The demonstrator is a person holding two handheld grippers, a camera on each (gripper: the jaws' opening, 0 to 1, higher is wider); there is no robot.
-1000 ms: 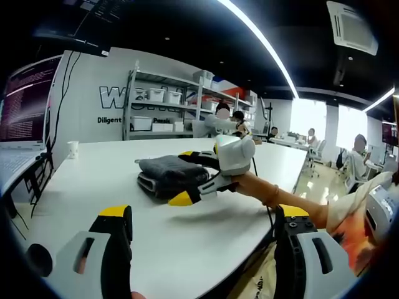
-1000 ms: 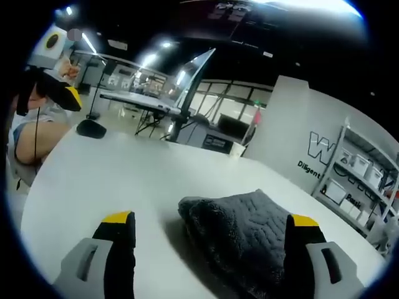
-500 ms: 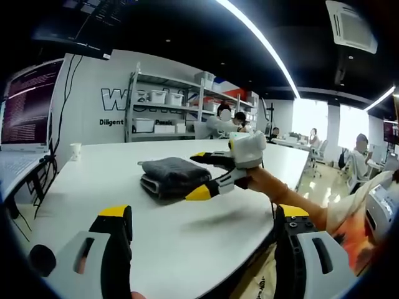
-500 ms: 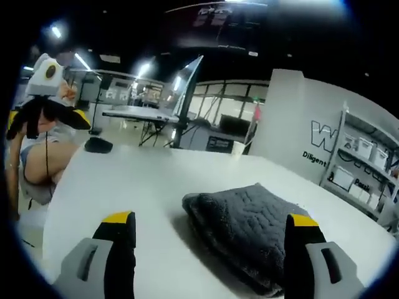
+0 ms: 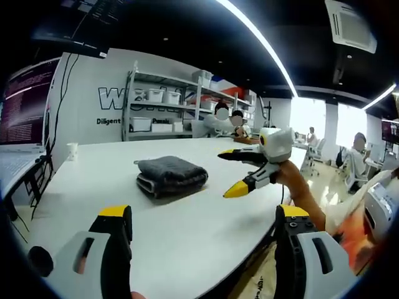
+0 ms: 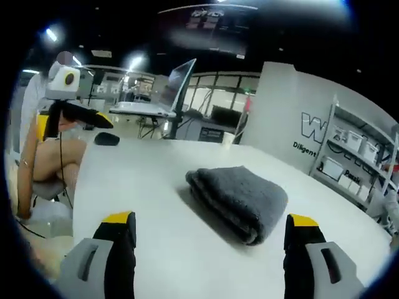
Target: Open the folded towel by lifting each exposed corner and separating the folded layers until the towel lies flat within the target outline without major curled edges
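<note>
A dark grey folded towel (image 5: 171, 174) lies on the white table (image 5: 187, 230), thick and stacked in layers. In the left gripper view my left gripper (image 5: 204, 215) stands open well short of it, nothing between its jaws. My right gripper (image 5: 232, 171) hovers open to the right of the towel, clear of it, held by a hand. In the right gripper view the towel (image 6: 240, 196) lies ahead of my open right gripper (image 6: 211, 219), apart from both jaws. The left gripper (image 6: 78, 123) shows at the far left, past the table (image 6: 143, 187) edge.
A laptop (image 5: 19, 124) stands at the table's left end, with a paper cup (image 5: 73, 149) beyond it. A mouse (image 6: 107, 138) lies near the far corner. Shelves with bins (image 5: 162, 106) line the back wall. People sit at desks behind.
My right gripper has drawn back from the towel, to the right in the left gripper view, its jaws no longer around it. The towel stays folded in place.
</note>
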